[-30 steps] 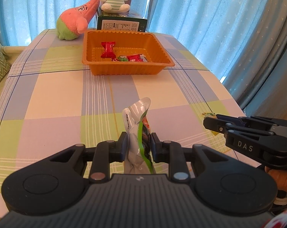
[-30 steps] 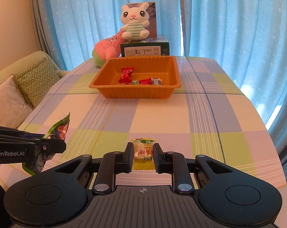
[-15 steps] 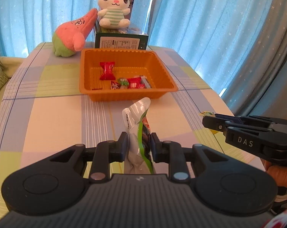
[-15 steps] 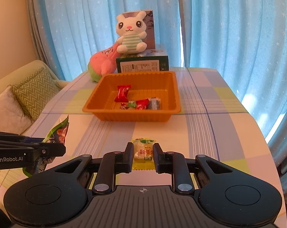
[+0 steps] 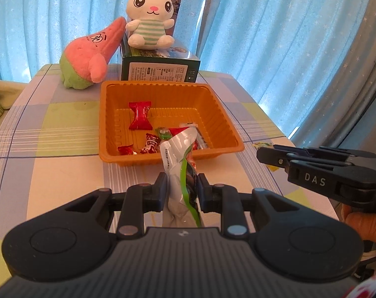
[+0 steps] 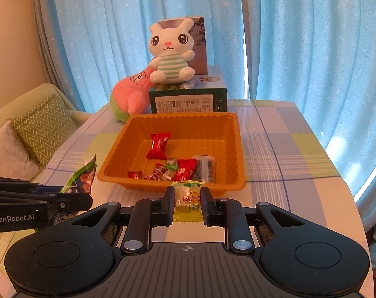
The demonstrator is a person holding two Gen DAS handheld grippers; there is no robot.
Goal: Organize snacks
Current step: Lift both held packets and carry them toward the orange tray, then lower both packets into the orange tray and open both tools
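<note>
Our left black two-finger tool angles downward, its jaws clamped on a silver-and-green foil packet. Beside it, our right black tool angles down likewise, pinching a small yellow-edged clear sachet.

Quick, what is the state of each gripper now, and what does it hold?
Left gripper: shut on the silver and green snack packet.
Right gripper: shut on the yellow wrapped candy.
</note>
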